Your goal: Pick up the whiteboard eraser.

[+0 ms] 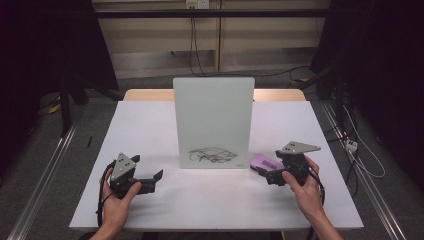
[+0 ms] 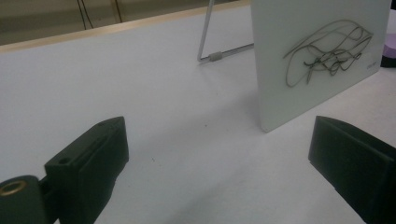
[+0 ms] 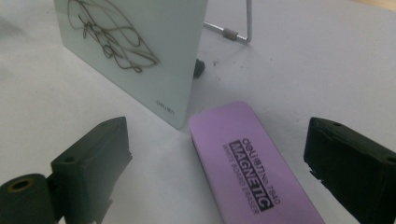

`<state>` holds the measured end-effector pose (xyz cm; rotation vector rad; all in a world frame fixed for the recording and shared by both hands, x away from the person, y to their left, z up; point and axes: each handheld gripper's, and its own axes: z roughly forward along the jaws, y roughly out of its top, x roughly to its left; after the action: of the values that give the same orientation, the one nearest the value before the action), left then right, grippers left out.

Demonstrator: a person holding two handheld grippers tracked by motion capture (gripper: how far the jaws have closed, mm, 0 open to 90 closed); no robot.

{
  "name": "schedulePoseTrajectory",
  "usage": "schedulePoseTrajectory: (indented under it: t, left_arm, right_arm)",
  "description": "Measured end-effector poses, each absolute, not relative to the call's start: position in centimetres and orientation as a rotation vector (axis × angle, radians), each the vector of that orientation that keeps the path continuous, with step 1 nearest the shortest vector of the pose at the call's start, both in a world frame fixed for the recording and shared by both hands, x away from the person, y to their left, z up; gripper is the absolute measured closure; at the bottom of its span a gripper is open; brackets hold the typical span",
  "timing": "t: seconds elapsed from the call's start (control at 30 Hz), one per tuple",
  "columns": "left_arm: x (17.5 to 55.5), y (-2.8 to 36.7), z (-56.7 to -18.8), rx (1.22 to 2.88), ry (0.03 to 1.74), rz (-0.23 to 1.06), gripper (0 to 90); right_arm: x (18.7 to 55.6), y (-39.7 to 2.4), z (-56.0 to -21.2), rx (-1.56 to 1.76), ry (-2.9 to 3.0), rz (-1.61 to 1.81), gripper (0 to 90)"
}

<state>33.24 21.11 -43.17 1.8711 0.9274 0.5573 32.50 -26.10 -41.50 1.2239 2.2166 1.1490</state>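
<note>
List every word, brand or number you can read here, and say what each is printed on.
"deli" – small brand mark at the lower corner of the whiteboard.
"deli No. 7840" – small line on the purple eraser, digits not crisp.
"MAGNETIC" – large black block on the eraser.
"WHITE BOARD ERASER" – small line beside it.
The black scribble on the whiteboard is no readable text.

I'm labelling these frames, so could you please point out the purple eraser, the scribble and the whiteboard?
purple eraser (image 3: 247, 163): right gripper view, its printed top face.
scribble (image 2: 327, 53): left gripper view, middle of the lines.
whiteboard (image 1: 212, 107): high view, bare upper face.
</note>
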Motion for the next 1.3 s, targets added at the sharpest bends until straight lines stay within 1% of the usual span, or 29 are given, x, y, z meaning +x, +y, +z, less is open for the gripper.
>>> schedulePoseTrajectory:
  t: [0.07,0.3,0.37,0.5,0.63,0.67,0.97,1.23,1.3]
  left_arm:
    - [33.2,21.0,-43.2,1.878,0.925,0.565,5.1]
    - [33.2,20.9,-43.3,1.89,0.919,0.548,5.0]
    - [33.3,20.9,-43.3,1.885,0.921,0.546,5.0]
    - [33.3,21.1,-43.4,1.889,0.926,0.534,5.0]
    - [33.3,21.1,-43.4,1.885,0.926,0.533,5.0]
    - [33.3,21.1,-43.4,1.888,0.922,0.533,5.0]
    - [33.3,21.0,-43.4,1.895,0.907,0.521,5.0]
    - [33.3,21.3,-43.4,1.887,0.916,0.523,5.0]
    - [33.3,21.2,-43.4,1.886,0.92,0.523,5.0]
  right_arm:
    - [32.7,-26.0,-41.4,1.221,2.224,1.143,7.0]
    - [35.0,-25.9,-39.9,1.224,2.347,1.073,7.4]
    - [35.7,-26.0,-39.9,1.233,2.358,1.063,7.4]
    - [36.9,-26.1,-40.5,1.242,2.391,1.065,11.0]
    - [37.1,-26.1,-41.1,1.241,2.407,1.073,11.4]
    - [37.1,-26.0,-41.3,1.213,2.445,1.011,11.4]
    - [36.8,-26.4,-41.9,1.172,2.498,0.942,13.9]
    - [36.7,-26.6,-42.3,1.108,2.576,0.877,18.4]
    - [36.7,-26.8,-42.4,1.098,2.588,0.867,21.2]
